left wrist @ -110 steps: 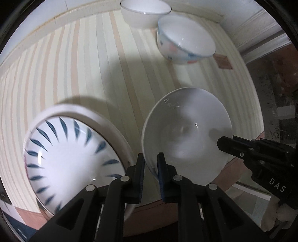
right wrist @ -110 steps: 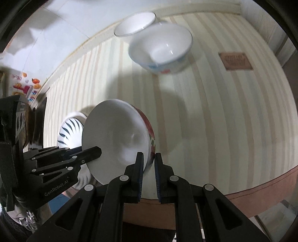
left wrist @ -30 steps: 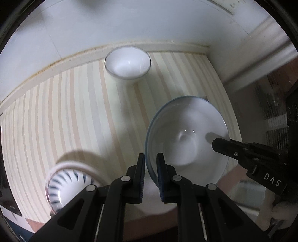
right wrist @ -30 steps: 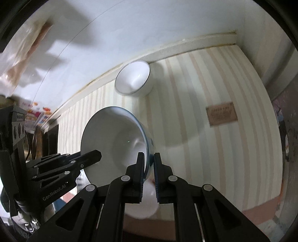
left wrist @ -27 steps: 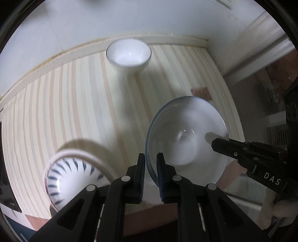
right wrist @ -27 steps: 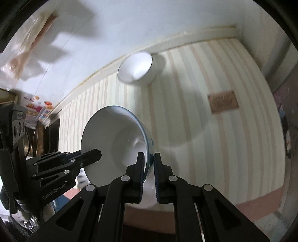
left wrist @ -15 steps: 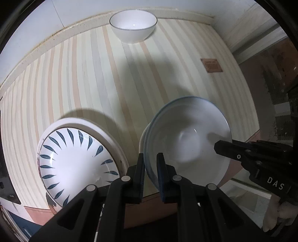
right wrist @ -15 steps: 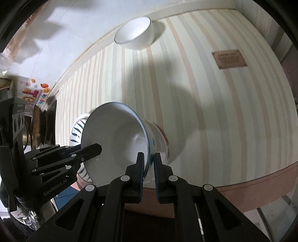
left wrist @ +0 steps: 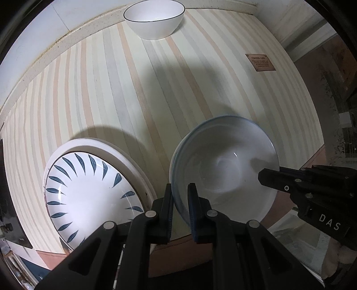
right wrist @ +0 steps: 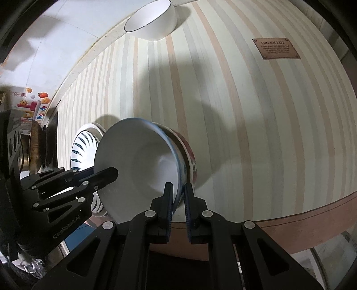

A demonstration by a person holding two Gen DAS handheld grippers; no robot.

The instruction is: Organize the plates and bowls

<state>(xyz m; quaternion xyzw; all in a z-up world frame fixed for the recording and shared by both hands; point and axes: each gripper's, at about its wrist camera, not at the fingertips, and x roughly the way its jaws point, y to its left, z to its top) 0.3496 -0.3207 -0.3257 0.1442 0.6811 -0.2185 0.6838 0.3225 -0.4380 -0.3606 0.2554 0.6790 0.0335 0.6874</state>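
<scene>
A white bowl with a blue rim (left wrist: 223, 160) sits nested in a bowl with a red pattern (right wrist: 191, 162) near the table's front edge. My left gripper (left wrist: 179, 188) is shut on the blue-rimmed bowl's near rim. My right gripper (right wrist: 177, 189) is shut on the rim across from it, and its tip (left wrist: 267, 176) shows over the bowl's right side in the left wrist view. In the right wrist view the blue-rimmed bowl (right wrist: 138, 160) leans left, with the left gripper (right wrist: 107, 174) at its left rim.
A plate with blue leaf marks (left wrist: 89, 189) lies on a larger white plate left of the bowls. A white bowl with a thin dark rim (left wrist: 154, 20) stands at the back by the wall. A brown label (left wrist: 260, 62) is on the striped tablecloth (left wrist: 133, 89).
Both grippers have come down with the blue-rimmed bowl, from high above the table to the red-patterned bowl beside the plates. The jaws have stayed shut on its rim.
</scene>
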